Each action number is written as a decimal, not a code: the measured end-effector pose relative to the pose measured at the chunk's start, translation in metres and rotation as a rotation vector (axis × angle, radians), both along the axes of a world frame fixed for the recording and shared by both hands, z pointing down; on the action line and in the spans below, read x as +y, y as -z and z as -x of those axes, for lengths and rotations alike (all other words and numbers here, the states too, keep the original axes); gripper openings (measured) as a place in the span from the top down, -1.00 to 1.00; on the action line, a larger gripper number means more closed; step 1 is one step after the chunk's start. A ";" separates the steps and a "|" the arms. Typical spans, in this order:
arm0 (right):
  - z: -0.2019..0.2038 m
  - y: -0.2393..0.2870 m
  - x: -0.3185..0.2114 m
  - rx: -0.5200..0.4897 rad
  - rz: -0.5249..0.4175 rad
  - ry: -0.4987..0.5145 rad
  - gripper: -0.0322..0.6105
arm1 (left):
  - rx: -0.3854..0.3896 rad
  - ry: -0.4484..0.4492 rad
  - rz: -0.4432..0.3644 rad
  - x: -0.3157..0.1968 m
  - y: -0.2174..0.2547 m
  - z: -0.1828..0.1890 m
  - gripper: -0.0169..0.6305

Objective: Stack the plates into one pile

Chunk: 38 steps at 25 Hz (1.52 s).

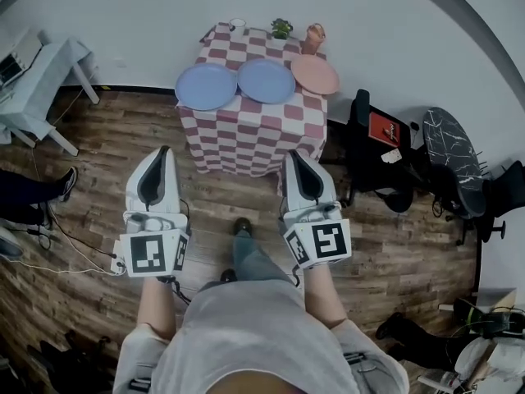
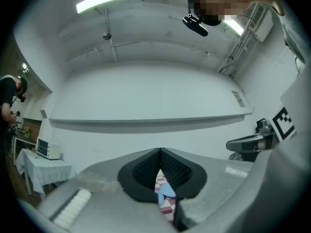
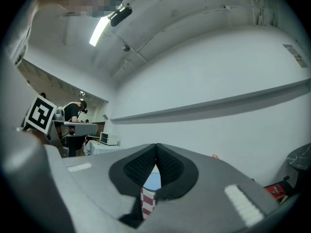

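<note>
Three plates lie in a row on a small table with a red-and-white checked cloth (image 1: 246, 142): a blue plate (image 1: 206, 86) at the left, a second blue plate (image 1: 266, 80) in the middle, a pink plate (image 1: 315, 74) at the right. My left gripper (image 1: 163, 153) and right gripper (image 1: 292, 156) are held side by side over the wooden floor, short of the table's near side, both shut and empty. In the left gripper view a sliver of blue plate (image 2: 165, 191) and checked cloth (image 2: 166, 208) shows below the shut jaws; the right gripper view shows a blue plate (image 3: 153, 180).
At the table's back edge stand a white cup (image 1: 237, 25), a small green plant (image 1: 281, 29) and a pink jug (image 1: 314, 36). Black office chairs (image 1: 379, 150) stand right of the table. A white side table (image 1: 37, 76) stands at the left, and cables (image 1: 57, 245) run across the floor.
</note>
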State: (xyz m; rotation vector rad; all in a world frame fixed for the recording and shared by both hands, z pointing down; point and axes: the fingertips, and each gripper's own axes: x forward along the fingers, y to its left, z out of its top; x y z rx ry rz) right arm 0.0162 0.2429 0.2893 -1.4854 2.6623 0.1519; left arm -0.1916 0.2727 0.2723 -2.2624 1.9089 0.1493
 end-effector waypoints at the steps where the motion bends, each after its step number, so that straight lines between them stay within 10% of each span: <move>1: 0.002 0.001 -0.010 -0.001 -0.004 0.007 0.89 | -0.004 0.007 -0.004 -0.009 0.002 0.002 0.93; 38: 0.039 0.011 -0.264 -0.063 -0.003 0.144 0.89 | -0.003 0.113 -0.066 -0.234 0.023 0.027 0.93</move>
